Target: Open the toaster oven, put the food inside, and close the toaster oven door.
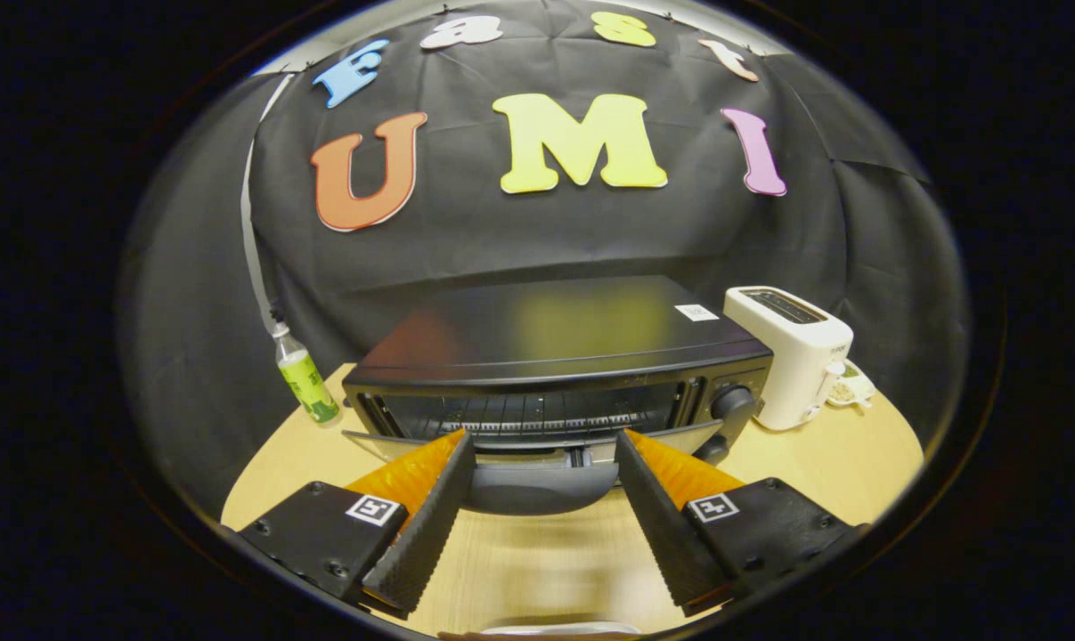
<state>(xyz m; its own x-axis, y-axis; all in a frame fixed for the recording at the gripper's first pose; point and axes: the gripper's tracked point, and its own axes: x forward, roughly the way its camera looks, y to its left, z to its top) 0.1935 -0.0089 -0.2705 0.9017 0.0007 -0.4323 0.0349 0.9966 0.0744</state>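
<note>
We see the black metal toaster oven (555,356) on the round wooden table (858,463), and its glass door (537,467) is already down, so opening looks done. Our gripper (544,454) has its fingers spread wide with nothing between them, just before the door. We cannot see any food in the oven, so loading and closing are left

Overhead light is falling evenly on the table (795,454), and the toaster oven (555,356) top is giving off dull reflections. Fisheye distortion is bending the scene toward its margins. Slight blur is softening the foreground tabletop.
</note>
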